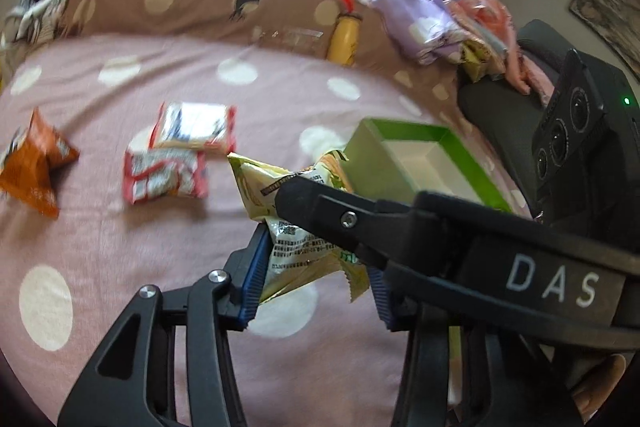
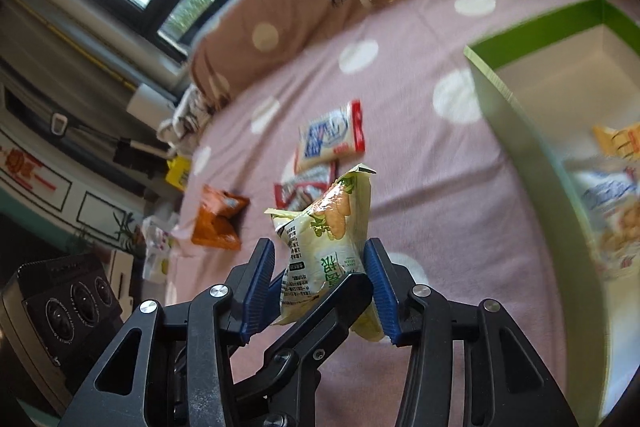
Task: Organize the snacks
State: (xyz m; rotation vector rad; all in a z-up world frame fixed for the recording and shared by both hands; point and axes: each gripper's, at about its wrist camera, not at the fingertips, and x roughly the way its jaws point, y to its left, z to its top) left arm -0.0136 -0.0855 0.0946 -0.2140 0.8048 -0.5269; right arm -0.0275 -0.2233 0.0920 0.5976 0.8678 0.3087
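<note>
Both grippers meet at one yellow-green snack packet (image 1: 296,227), held above the pink dotted bed. My left gripper (image 1: 316,287) has its blue pads on either side of the packet. My right gripper (image 2: 324,279) also has its blue pads closed on the packet (image 2: 332,239). The right gripper's black finger crosses the left wrist view over the packet, and the left gripper's finger crosses the right wrist view below it. A green-rimmed white box (image 1: 416,163) sits just right of the packet; in the right wrist view the box (image 2: 532,155) holds some snack packets.
Two red-and-white snack packets (image 1: 164,175) (image 1: 196,127) and an orange packet (image 1: 32,167) lie on the bed (image 1: 120,267) to the left. A yellow bottle (image 1: 344,39) and a clear bottle lie by the brown pillow. A black chair with clothes stands at right.
</note>
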